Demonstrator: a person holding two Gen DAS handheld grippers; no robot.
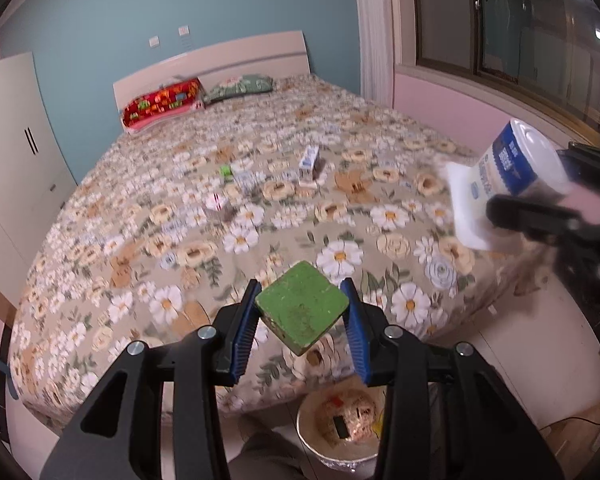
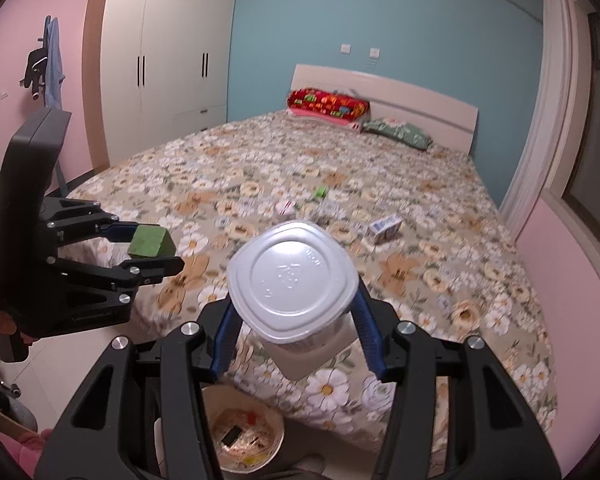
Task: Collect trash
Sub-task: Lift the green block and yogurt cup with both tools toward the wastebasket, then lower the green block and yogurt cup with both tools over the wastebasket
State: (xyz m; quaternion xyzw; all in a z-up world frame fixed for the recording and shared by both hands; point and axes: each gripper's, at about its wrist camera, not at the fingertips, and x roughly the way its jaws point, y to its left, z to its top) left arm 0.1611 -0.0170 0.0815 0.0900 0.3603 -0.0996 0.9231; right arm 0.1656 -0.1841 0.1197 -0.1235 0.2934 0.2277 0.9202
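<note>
My left gripper (image 1: pixel 303 312) is shut on a green block (image 1: pixel 302 306), held above the foot of the bed; it also shows in the right wrist view (image 2: pixel 151 242). My right gripper (image 2: pixel 294 312) is shut on a white plastic cup with a blue label (image 2: pixel 292 280), bottom toward the camera; the cup shows at the right of the left wrist view (image 1: pixel 512 164). A white trash bin (image 1: pixel 342 424) with wrappers inside stands on the floor below both grippers, also in the right wrist view (image 2: pixel 244 436). More trash lies mid-bed: a small carton (image 1: pixel 310 162), a green scrap (image 1: pixel 225 171), a pink-white wrapper (image 1: pixel 217 201).
The flowered bed (image 1: pixel 180 240) fills the room's middle, with two pillows (image 1: pixel 162 104) at the headboard. A white wardrobe (image 2: pixel 160 60) stands on the left. A window and pink wall (image 1: pixel 480 92) are on the right. A desk chair (image 2: pixel 28 160) is at left.
</note>
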